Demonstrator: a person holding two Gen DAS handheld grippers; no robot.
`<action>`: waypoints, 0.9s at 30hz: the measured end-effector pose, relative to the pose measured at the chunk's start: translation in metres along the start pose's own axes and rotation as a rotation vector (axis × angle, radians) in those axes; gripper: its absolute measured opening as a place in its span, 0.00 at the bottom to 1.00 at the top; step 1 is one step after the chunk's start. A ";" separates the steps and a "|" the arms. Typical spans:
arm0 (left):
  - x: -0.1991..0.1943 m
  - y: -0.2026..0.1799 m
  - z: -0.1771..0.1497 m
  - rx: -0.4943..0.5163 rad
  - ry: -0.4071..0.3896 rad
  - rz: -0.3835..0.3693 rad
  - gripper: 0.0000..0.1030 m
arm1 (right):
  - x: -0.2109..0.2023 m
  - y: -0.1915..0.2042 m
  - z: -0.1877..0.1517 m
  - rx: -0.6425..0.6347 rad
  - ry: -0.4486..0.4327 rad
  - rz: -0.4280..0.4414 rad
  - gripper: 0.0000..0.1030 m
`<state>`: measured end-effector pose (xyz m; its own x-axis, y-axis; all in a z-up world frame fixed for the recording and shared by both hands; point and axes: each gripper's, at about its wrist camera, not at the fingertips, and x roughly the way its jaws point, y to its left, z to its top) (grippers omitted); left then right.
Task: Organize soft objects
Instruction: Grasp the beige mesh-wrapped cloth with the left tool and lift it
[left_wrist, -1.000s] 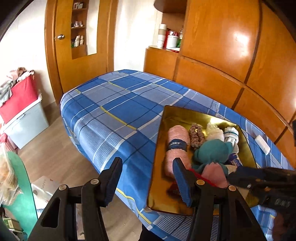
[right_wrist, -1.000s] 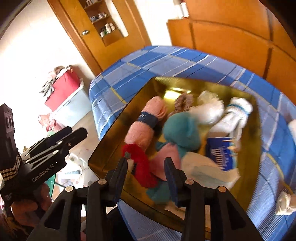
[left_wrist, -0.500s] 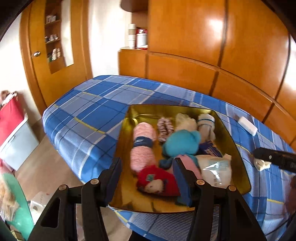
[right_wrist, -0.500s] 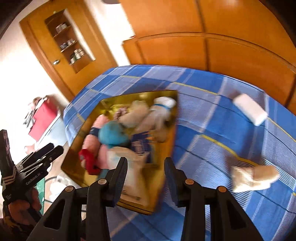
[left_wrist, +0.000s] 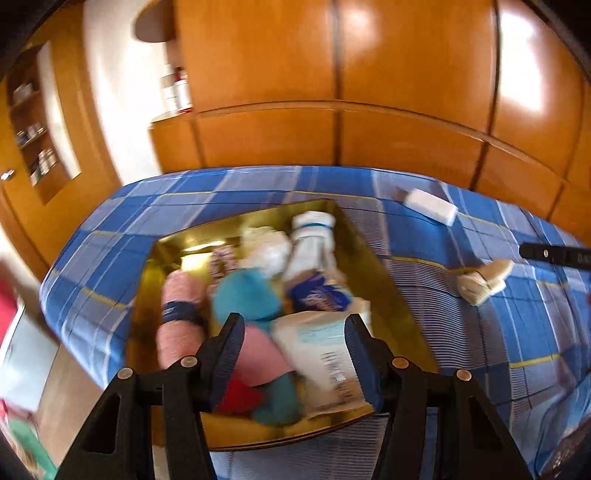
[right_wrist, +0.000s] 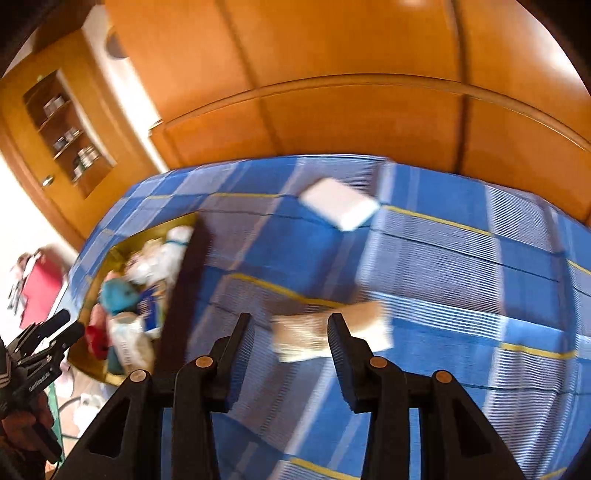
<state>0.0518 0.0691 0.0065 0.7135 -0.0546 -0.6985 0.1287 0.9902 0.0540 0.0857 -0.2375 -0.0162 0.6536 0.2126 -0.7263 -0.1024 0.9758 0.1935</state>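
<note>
The black left gripper (left_wrist: 293, 354) gapes empty above the shiny gold metal tray (left_wrist: 373, 258) full of soft toys. The black right gripper (right_wrist: 291, 347) gapes empty over a blurry cream bundle, maybe socks (right_wrist: 325, 332), right of the tray on the blue checked bedspread (right_wrist: 461, 280).

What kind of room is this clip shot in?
Probably a bedroom: a bed with a blue plaid cover, a wooden wardrobe wall behind it, and a wooden door.
</note>
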 end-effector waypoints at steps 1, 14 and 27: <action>0.003 -0.009 0.002 0.020 0.006 -0.014 0.56 | -0.002 -0.009 0.000 0.013 -0.004 -0.013 0.40; 0.034 -0.152 0.029 0.361 0.044 -0.197 0.67 | -0.009 -0.124 -0.028 0.316 -0.046 -0.119 0.40; 0.112 -0.252 0.035 0.610 0.176 -0.321 0.68 | -0.019 -0.128 -0.024 0.362 -0.070 -0.068 0.40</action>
<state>0.1237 -0.1912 -0.0601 0.4607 -0.2596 -0.8488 0.7134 0.6773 0.1800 0.0682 -0.3655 -0.0430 0.7006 0.1314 -0.7013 0.2066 0.9034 0.3756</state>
